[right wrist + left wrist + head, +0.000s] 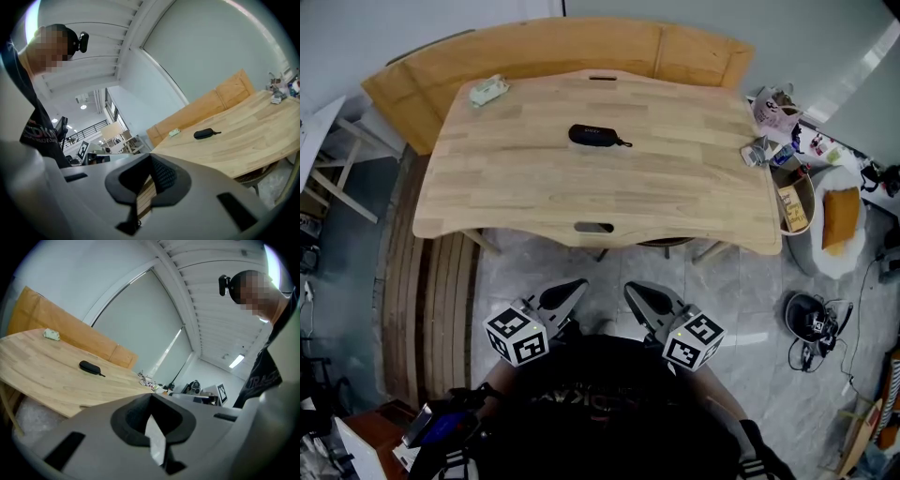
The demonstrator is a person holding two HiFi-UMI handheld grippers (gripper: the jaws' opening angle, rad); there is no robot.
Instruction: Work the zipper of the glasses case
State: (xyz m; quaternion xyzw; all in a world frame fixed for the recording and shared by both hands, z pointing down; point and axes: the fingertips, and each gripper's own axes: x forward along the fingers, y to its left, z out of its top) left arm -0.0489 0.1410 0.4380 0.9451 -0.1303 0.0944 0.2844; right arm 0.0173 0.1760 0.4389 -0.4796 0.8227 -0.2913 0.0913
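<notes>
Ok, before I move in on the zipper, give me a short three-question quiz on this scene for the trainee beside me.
1. True or false: the left tool is gripping the glasses case.
2. Where is the case? A: held in a tool. B: lying on the wooden table, apart from both tools. C: inside a bag.
3. Fill in: the jaws of the right tool are ____.

Key: 1 false; 2 B; 3 shut, with nothing between them.
</notes>
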